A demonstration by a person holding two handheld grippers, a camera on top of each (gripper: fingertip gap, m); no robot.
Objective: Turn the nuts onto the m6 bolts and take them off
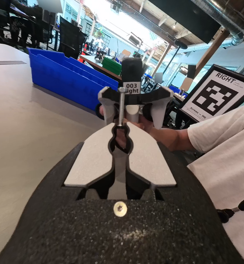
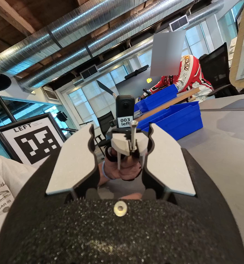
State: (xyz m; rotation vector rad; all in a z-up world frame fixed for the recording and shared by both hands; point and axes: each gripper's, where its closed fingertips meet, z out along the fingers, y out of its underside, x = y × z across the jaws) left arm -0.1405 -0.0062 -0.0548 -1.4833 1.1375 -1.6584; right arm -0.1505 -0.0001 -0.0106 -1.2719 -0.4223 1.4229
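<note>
Left gripper (image 1: pixel 120 125) is seen clamped on a silver bolt (image 1: pixel 121 106) at its lower end; the bolt stands upright, hex head on top. No nut can be made out on the thread in either view. In the right wrist view the same bolt (image 2: pixel 133 135) is seen from the other side, pinched between the left gripper's white fingers (image 2: pixel 120 144), both pressing on the shank.

Right gripper (image 2: pixel 121 128) is seen spread wide, nothing between its fingers; the bolt stands farther off, framed by the gap and not touched. From the left wrist view the right gripper (image 1: pixel 132 122) is shown facing the camera, fingers well apart, partly hidden behind the bolt.

Only the left wrist view shows the framed marker card (image 1: pixel 217 94) at right and a white sleeve (image 1: pixel 225 142). Only the right wrist view shows another framed marker card (image 2: pixel 31 141) at left, ceiling ducts (image 2: pixel 90 32) and a seated person in a red and white jacket (image 2: pixel 189 77).

A blue bin (image 1: pixel 70 77) rests on the grey table (image 1: pixel 25 128); it is seen in both views (image 2: pixel 175 121). A hand (image 2: pixel 118 170) grips the left gripper's handle.
</note>
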